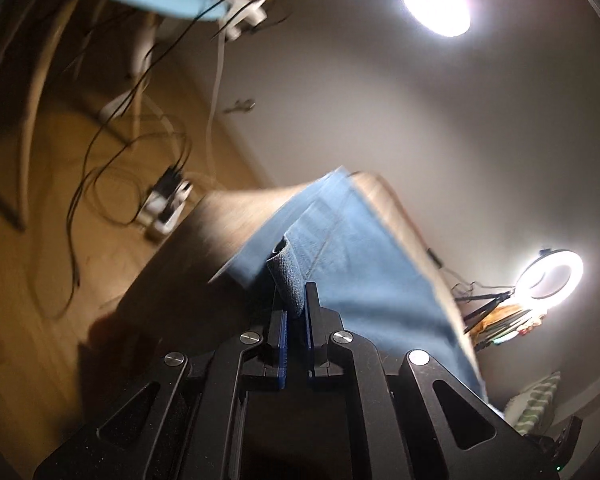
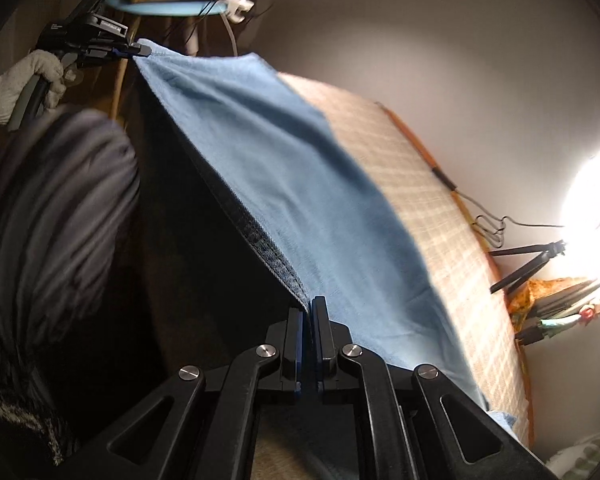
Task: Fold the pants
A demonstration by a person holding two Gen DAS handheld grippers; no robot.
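Aloft, pants (image 2: 284, 184) stretched between left gripper (image 2: 142, 51), right gripper (image 2: 309, 306)

The pants (image 2: 300, 184) are light blue on the broad face, with a darker blue, woven-textured hem edge running up from the right gripper (image 2: 309, 308). Both grippers are black with blue pads (image 2: 299, 344) and silver pivot screws. The left gripper (image 1: 296, 300) clamps a dark blue-grey fold. Right of the pants, the mat (image 2: 428, 200) is beige with a pale check pattern and an orange border. The glove (image 2: 24, 84) is off-white knit. The stool top (image 2: 168, 7) is light blue.
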